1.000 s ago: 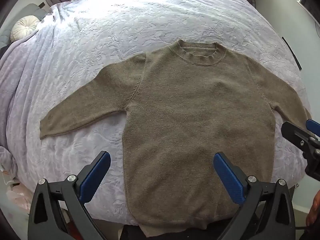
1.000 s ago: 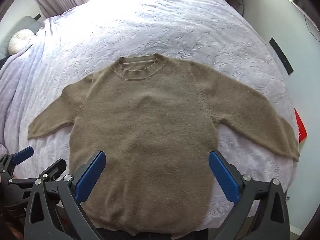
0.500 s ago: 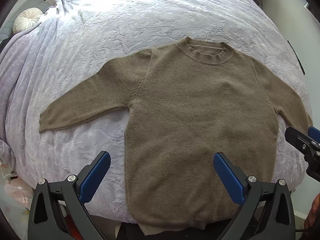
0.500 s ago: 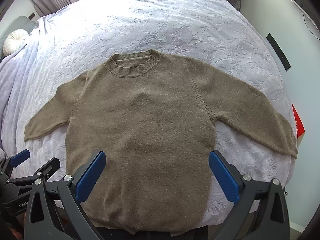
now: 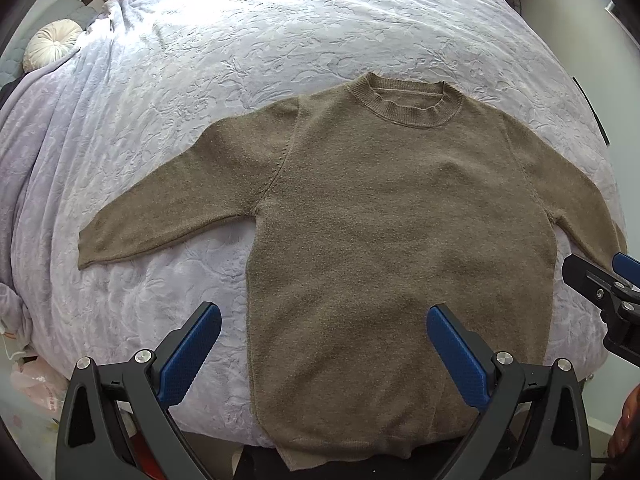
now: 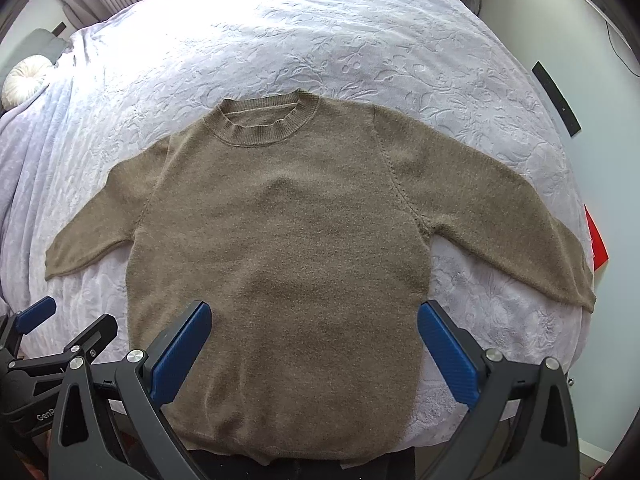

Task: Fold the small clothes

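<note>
The olive-brown knitted crew-neck sweater lies flat, sleeves outspread, on the lilac embossed bedspread, ready for folding, while the left gripper and right gripper hover over its hem, jaws spread and empty

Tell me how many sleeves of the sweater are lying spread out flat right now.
2. The left sleeve stretches out toward the bed's left side; the right sleeve stretches toward the right edge. Neither is folded in yet.

Flat sweater on bedspread (hem perhaps overhanging)
</note>
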